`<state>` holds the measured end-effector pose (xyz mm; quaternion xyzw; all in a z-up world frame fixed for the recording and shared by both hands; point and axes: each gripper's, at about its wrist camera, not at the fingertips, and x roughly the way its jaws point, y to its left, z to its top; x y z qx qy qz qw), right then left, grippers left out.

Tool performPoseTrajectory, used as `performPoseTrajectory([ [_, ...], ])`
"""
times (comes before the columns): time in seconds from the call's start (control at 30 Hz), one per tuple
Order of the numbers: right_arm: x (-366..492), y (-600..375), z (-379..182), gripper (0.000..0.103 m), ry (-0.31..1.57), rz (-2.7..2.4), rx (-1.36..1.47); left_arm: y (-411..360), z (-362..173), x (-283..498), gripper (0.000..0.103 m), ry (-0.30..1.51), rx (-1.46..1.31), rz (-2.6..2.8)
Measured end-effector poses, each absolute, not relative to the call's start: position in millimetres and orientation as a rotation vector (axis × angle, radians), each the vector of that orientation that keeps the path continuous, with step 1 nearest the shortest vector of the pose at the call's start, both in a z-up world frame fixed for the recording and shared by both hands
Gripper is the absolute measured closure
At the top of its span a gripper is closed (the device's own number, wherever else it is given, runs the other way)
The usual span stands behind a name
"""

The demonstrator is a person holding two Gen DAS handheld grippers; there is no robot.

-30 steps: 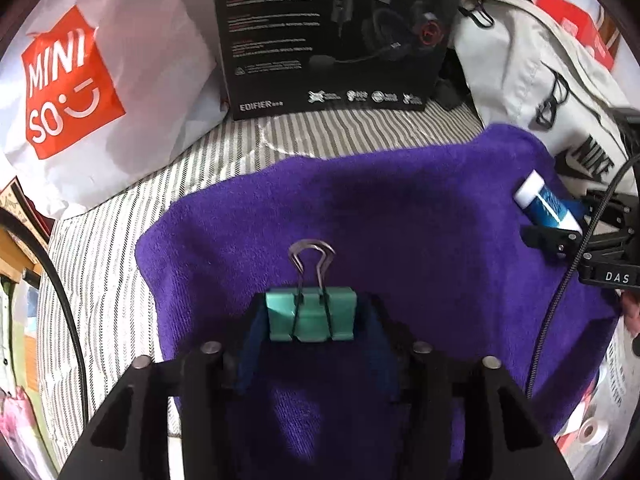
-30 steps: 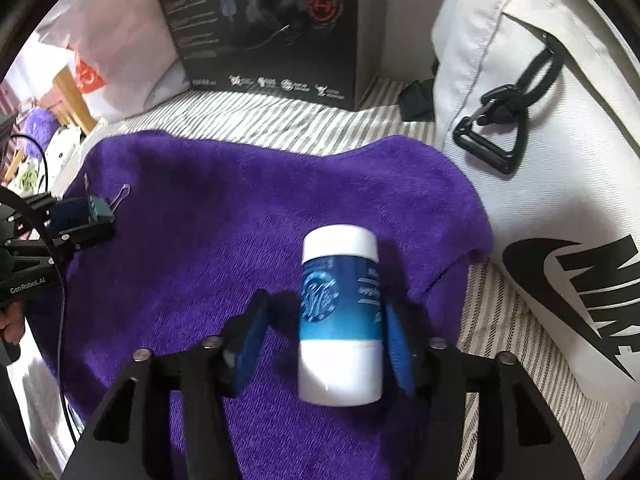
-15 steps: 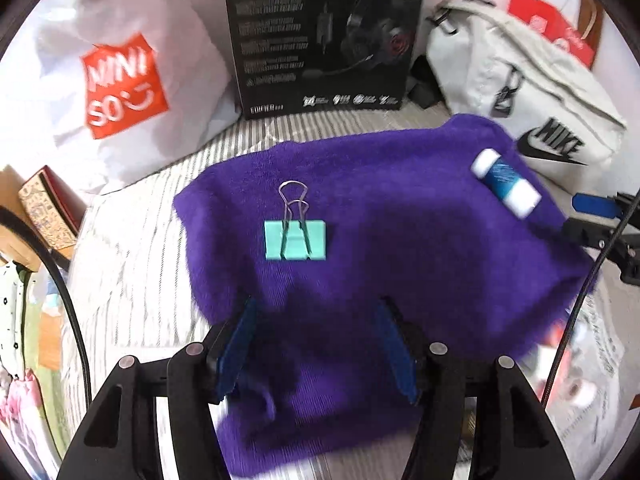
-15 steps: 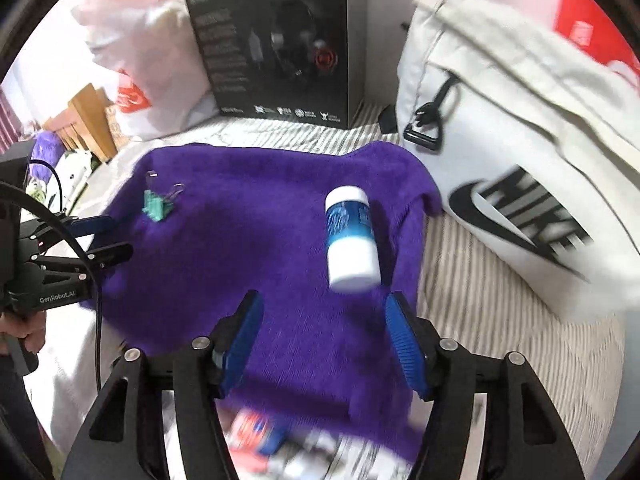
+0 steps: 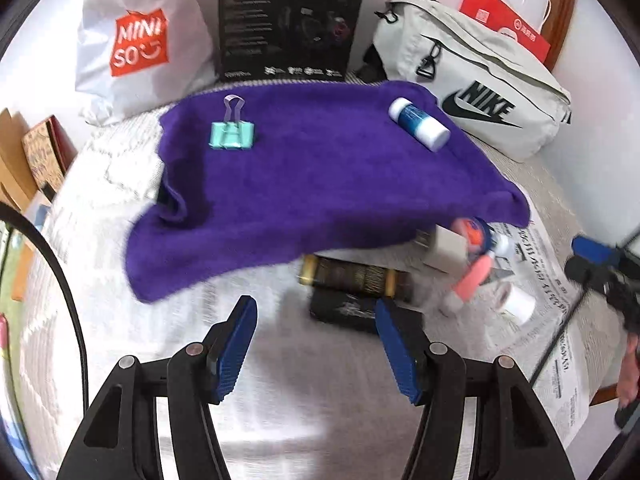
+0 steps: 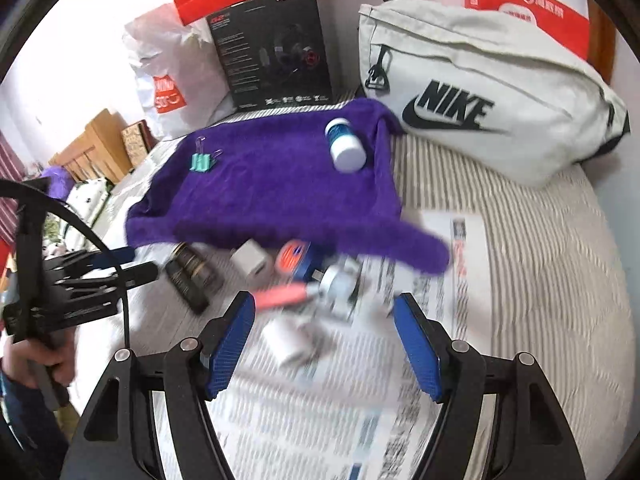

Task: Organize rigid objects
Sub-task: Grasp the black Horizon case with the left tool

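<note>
A towel lies spread on the bed, with a binder clip on its far left part and a small bottle lying on its far right part, the two well apart; behind the towel stand a shopping bag, a headset box and, to the right, a waist bag. Before the towel's near edge a newspaper lies on the bed, bearing a cluster of small items; among them a charger plug sits just beside the towel's edge.

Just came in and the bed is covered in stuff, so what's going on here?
A person is sorting small items with a handheld gripper in each hand. A teal binder clip and a blue-and-white bottle lie on the purple towel. Both the left gripper and right gripper hold nothing; the right one's jaws are opening. They hover over a pile of unsorted items on the newspaper, including a pink tube and a white charger.
</note>
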<state>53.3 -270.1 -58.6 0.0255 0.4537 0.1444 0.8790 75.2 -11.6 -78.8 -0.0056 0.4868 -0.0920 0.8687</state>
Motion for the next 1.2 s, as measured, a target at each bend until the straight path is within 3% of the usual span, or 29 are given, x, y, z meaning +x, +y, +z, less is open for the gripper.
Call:
performPoseTrajectory([
  [0.3, 24, -278, -67, 0.031, 0.967, 0.322, 0.08, -25, -100, 93, 0.043, 1.072, -0.039, -0.106],
  [0.67, 27, -269, -86, 0.031, 1.013, 0.354, 0.088, -55, -104, 97, 0.035, 1.091, 0.014, -0.087],
  [1.2, 29, -269, -88, 0.031, 1.02, 0.349, 0.085, -18, -100, 64, 0.031, 1.091, 0.092, -0.083],
])
